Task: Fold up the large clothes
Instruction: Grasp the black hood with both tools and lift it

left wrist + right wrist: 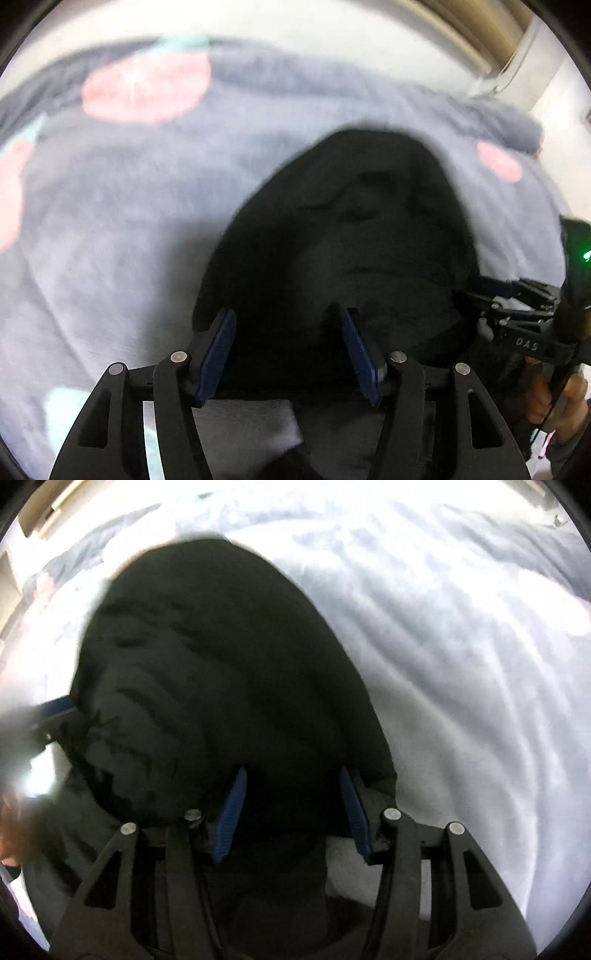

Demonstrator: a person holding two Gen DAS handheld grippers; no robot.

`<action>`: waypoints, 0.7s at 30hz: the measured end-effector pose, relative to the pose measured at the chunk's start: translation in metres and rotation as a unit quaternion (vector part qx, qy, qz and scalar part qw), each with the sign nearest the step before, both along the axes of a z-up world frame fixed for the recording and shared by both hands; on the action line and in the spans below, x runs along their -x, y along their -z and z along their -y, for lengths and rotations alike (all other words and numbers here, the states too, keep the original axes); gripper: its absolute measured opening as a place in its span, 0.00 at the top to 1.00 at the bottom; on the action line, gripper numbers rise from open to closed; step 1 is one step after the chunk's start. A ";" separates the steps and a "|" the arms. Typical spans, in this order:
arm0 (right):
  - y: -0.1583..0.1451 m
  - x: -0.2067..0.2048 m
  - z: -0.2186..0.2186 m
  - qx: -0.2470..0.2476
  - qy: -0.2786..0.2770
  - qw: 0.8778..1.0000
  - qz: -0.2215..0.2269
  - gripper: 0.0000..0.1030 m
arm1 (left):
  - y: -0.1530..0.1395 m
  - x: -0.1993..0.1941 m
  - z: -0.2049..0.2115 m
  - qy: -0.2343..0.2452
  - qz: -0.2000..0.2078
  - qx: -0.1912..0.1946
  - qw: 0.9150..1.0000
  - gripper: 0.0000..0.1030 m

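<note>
Spread across the bed, a grey blanket (110, 229) carries the dark garment (332, 229), whose mound runs toward twelve o'clock from both my jaws, left gripper (288, 350) and right gripper (291, 812) parted, unclamped, over its near edge.

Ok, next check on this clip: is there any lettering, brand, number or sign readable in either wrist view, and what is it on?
"DAS" – pale letters, seen upside down, on the black body of the right gripper at the right edge of the left wrist view.
No print, tag or label shows on the dark garment.
The blanket carries only pink fruit shapes, no words.
The right wrist view shows no text at all.
</note>
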State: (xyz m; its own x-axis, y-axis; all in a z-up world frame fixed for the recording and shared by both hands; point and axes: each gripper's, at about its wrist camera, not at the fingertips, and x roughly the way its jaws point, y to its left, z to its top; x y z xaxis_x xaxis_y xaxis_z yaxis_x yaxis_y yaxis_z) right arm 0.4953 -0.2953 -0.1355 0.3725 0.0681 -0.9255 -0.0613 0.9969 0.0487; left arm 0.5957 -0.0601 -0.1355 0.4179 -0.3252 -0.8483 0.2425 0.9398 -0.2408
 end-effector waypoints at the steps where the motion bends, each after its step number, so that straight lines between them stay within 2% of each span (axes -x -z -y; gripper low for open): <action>1: -0.008 0.003 0.001 -0.002 -0.001 1.000 0.008 0.51 | -0.014 0.001 -0.001 0.001 0.013 0.004 1.000 0.40; 4: -0.027 0.004 0.005 -0.003 -0.002 1.000 0.023 0.51 | -0.046 -0.004 -0.003 0.003 0.048 0.011 0.999 0.40; 6: -0.036 0.001 0.009 0.001 0.002 0.999 0.033 0.51 | -0.057 -0.014 -0.004 0.001 0.057 0.013 0.998 0.40; 9: -0.040 -0.010 0.017 0.003 0.011 0.999 0.040 0.50 | -0.057 -0.036 -0.001 -0.005 0.055 -0.009 0.998 0.40; 13: -0.029 -0.027 0.029 0.001 0.028 0.999 0.030 0.47 | -0.028 -0.078 -0.001 -0.006 0.016 0.001 1.000 0.40; 16: -0.011 -0.028 0.040 -0.011 0.041 0.999 0.006 0.47 | 0.005 -0.100 -0.001 -0.003 -0.037 0.021 0.999 0.40; 19: 0.014 -0.033 0.047 -0.033 0.049 0.998 -0.025 0.49 | 0.028 -0.107 0.005 0.008 -0.077 0.048 0.996 0.40; 21: 0.026 -0.036 0.056 -0.060 0.060 0.996 -0.039 0.49 | 0.036 -0.110 0.007 0.010 -0.081 0.044 0.996 0.39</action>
